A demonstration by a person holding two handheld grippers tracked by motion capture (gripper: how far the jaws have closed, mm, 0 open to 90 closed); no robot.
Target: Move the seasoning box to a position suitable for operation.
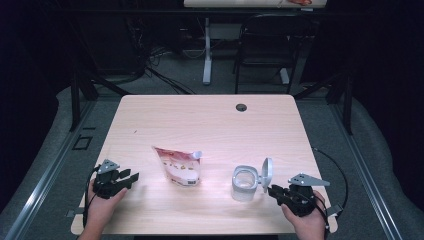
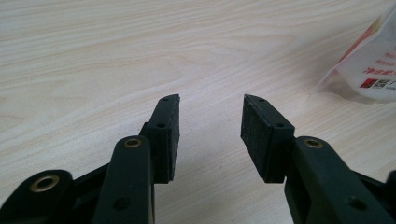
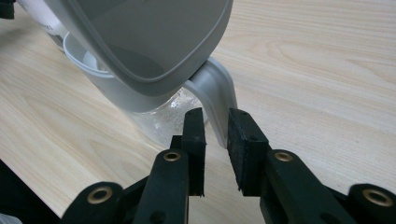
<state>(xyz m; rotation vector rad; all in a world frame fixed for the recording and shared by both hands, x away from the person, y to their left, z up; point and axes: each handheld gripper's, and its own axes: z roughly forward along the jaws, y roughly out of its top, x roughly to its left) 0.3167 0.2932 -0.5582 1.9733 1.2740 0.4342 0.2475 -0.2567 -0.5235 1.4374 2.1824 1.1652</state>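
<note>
High view: clear jar point(image 1: 244, 184), grey lid point(image 1: 267, 171) flipped up — right gripper point(image 1: 275, 191) jaws apart astride lid hinge; left gripper point(image 1: 131, 177) jaws apart.

The left claw point(image 2: 210, 119) rises from the bottom of the left gripper view with its two black jaws spread apart and nothing between them, only bare light wood of the tabletop point(image 2: 116, 56) showing through the gap. The dark pads point(image 2: 254, 135) face each other across that gap. At the upper right edge of this view lies a white pouch point(image 2: 369, 65) with red print, flat on the tabletop and apart from the jaws.
</note>
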